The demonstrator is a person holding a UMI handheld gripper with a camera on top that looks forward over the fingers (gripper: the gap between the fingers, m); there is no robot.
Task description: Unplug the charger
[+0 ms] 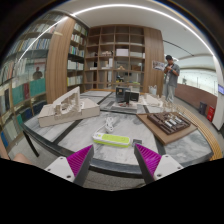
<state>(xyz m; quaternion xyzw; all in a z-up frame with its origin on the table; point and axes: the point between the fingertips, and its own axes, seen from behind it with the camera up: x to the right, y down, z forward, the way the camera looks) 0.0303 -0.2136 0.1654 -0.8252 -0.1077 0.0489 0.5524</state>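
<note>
Charger [108, 136] is hard to make out: it looks like a small white thing sitting on a long yellow-green block [113, 140]. I cannot tell for sure that it is plugged in. The block lies flat on a grey table [120, 122], just ahead of the fingers and in line with the gap between them.

The gripper [113, 152] is wide open. Its two fingers are far apart and hold nothing. Each finger has a bright pink pad; one pad [75, 160] shows on the left and the other pad [150, 157] on the right. The fingers do not touch the block.

On the table, to the left and a bit farther back, stands a white model building [65, 104]. To the right lies a brown wooden board [170, 124] with small dark and white pieces on it. Farther back, near the middle, is a dark thing [127, 95] that is too small to name.

Behind the table are tall wooden shelves [118, 48] with books and boxes. More shelves [30, 75] full of books run along the left side. A person [171, 74] stands at the right, near the back, well away from the block.
</note>
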